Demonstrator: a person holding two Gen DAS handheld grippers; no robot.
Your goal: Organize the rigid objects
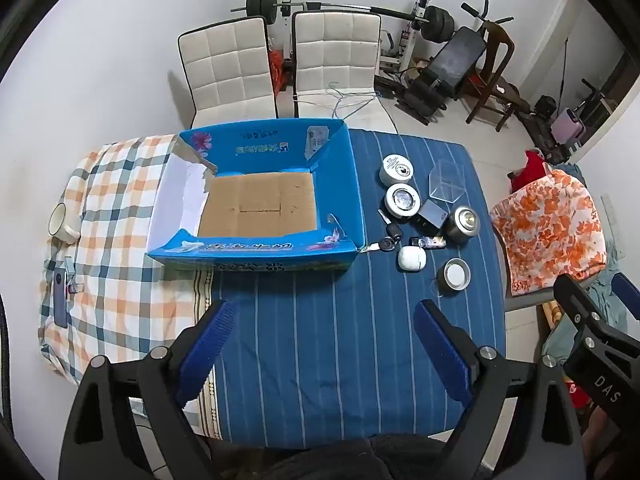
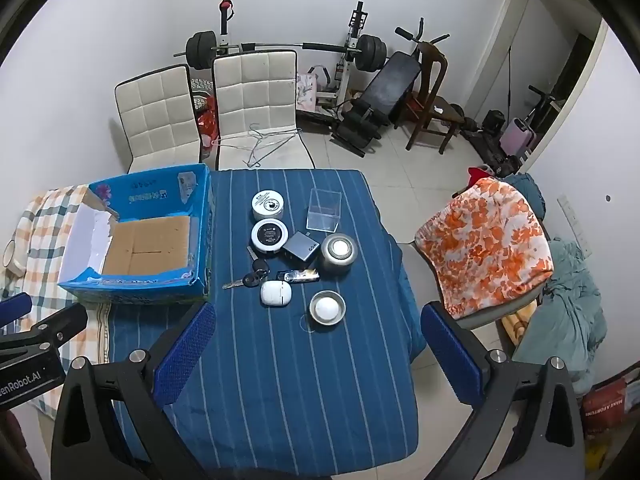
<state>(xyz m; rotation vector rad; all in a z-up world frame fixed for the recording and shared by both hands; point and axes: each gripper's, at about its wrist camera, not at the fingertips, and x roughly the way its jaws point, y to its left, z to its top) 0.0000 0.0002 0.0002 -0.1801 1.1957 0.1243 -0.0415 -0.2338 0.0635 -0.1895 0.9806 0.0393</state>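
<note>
Clearly right gripper (image 2: pixel 316 336) sat nearer: small tin (image 2: pixel 327 307) lay just ahead between its wide-open, empty fingers; left gripper (image 1: pixel 324 328), likewise spread empty, faced blue box (image 1: pixel 256 256).

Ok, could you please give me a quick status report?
Left gripper and right gripper open, empty. Blue box empty; small items beside it on cloth. Nothing in the way.

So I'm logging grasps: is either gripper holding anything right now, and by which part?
Nothing is held. The left gripper and right gripper are both open over the table.
</note>
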